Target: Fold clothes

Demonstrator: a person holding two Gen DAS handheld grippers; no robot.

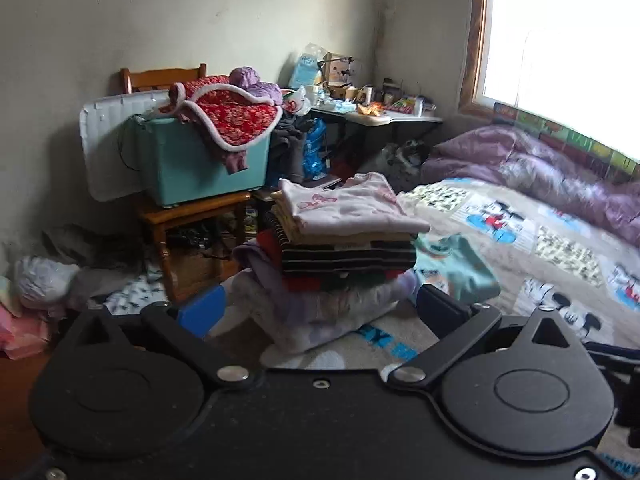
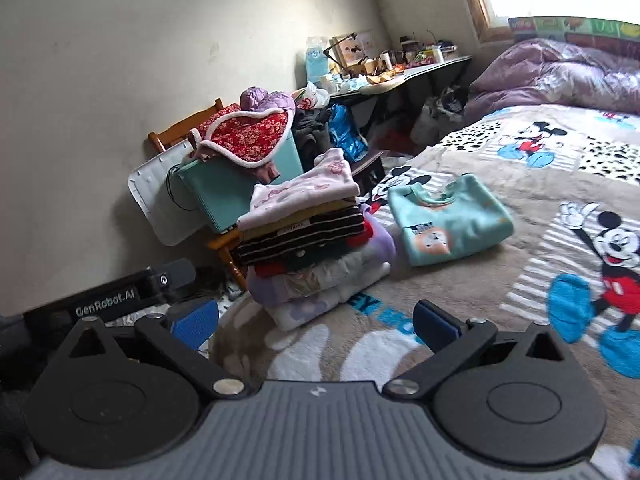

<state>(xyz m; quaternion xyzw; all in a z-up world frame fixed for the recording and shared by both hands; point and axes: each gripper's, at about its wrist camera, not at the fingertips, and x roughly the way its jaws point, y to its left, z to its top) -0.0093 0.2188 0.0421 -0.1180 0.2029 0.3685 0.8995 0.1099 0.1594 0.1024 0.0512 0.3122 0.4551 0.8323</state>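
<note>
Right wrist view only: folded teal sweatshirt (image 2: 450,220) fully visible (both grippers (image 2: 316,324) (image 1: 320,312) spread, empty).

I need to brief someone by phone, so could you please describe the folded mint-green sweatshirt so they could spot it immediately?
Start at the bed's Mickey Mouse blanket. At its near edge stands a tall stack of folded clothes; just to the right of that stack, the mint-green sweatshirt lies by itself on the blanket. It is the only folded garment outside the stack, with a peach cartoon print on its front.
</note>
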